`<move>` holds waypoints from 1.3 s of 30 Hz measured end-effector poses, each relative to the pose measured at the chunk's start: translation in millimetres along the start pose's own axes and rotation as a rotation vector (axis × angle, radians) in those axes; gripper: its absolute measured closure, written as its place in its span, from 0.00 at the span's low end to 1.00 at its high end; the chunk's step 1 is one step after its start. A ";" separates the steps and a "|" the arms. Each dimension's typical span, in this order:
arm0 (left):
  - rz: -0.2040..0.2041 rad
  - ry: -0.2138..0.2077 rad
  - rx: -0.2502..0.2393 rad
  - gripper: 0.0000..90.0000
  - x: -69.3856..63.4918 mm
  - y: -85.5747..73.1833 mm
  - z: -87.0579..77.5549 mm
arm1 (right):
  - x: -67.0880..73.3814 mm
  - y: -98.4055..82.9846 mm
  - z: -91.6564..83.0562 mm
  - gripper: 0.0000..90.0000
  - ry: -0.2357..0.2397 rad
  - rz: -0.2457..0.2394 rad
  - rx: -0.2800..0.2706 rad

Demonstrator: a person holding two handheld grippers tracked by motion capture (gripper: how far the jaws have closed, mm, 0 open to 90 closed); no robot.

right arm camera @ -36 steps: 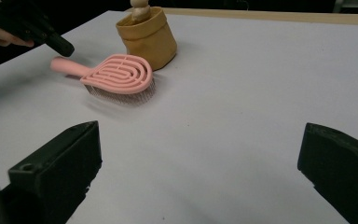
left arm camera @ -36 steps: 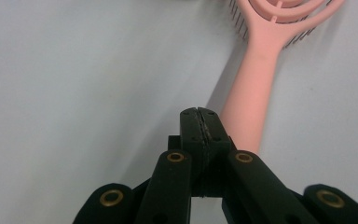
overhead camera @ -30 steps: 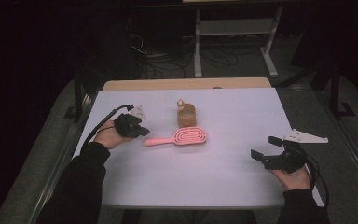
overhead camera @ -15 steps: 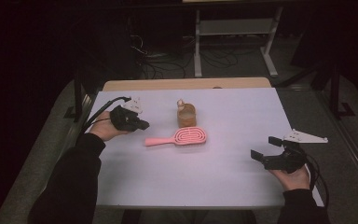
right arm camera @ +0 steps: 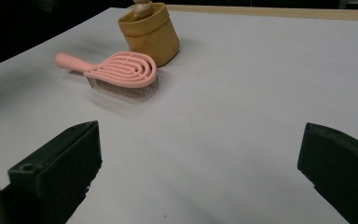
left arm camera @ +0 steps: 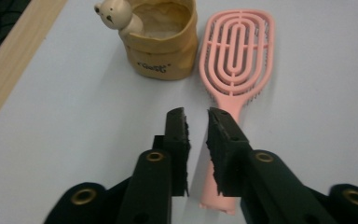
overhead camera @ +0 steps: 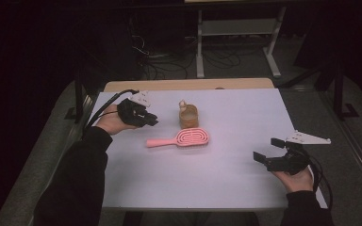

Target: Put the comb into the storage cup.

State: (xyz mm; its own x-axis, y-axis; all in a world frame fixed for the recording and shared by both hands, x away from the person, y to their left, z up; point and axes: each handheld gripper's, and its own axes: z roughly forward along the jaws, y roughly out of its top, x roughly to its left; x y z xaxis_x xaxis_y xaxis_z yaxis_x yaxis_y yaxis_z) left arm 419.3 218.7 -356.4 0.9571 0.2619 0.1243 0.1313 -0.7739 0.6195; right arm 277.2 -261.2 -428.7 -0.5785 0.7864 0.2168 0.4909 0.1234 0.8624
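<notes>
A pink hairbrush (overhead camera: 181, 138) lies flat at the table's middle, handle pointing left. Just behind it stands a small tan pouch (overhead camera: 188, 116) with a bear figure on its rim. My left gripper (overhead camera: 152, 120) hovers left of the pouch, above the brush handle's end. In the left gripper view its jaws (left arm camera: 196, 114) stand nearly together with only a thin gap and nothing between them; the brush (left arm camera: 237, 51) and pouch (left arm camera: 163, 42) lie ahead. My right gripper (overhead camera: 267, 149) rests at the front right, wide open and empty. Its view (right arm camera: 200, 140) shows the brush (right arm camera: 121, 70) and pouch (right arm camera: 151, 32) far off.
The white table top (overhead camera: 235, 179) has a wooden strip (overhead camera: 188, 84) along its far edge. Behind the table, cables (overhead camera: 169, 66) and a metal stand (overhead camera: 235, 33) sit on the dark floor. Open surface lies between the brush and my right gripper.
My left gripper has drifted a little toward the table's far side, away from the brush handle. The brush, the pouch and my right gripper have stayed put.
</notes>
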 end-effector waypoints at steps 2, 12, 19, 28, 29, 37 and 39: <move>-0.007 -0.002 -0.001 0.80 0.7 2.6 0.9 | 0.0 0.1 -0.2 0.00 0.001 0.001 -0.002; -0.020 -0.007 -0.025 0.52 -0.5 9.5 9.5 | -0.4 0.1 -0.7 0.00 0.007 0.001 -0.004; -0.045 -0.040 0.005 0.42 -1.9 12.6 23.5 | -0.4 0.0 -0.8 0.00 0.010 0.001 -0.004; -0.057 -0.096 0.028 0.28 -4.9 12.2 44.9 | -0.7 -0.3 -1.0 0.00 0.016 -0.001 -0.001; -0.054 -0.092 0.032 0.26 -5.2 11.9 46.8 | -0.6 -0.3 -1.2 0.00 0.017 -0.001 -0.002; -0.060 -0.087 0.073 0.02 -7.9 8.1 68.5 | -0.9 -0.5 -1.3 0.00 0.021 -0.003 -0.001; -0.061 -0.092 0.084 0.00 -8.5 7.9 73.9 | -0.8 -0.4 -1.3 0.00 0.021 -0.003 0.001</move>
State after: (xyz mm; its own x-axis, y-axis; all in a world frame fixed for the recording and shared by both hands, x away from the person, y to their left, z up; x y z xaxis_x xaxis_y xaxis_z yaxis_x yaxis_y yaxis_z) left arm 431.3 167.7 -409.9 0.9658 0.2590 0.0147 0.2074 -0.8047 0.5563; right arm 276.5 -262.7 -428.7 -0.5936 0.7729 0.2240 0.4898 0.1261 0.8626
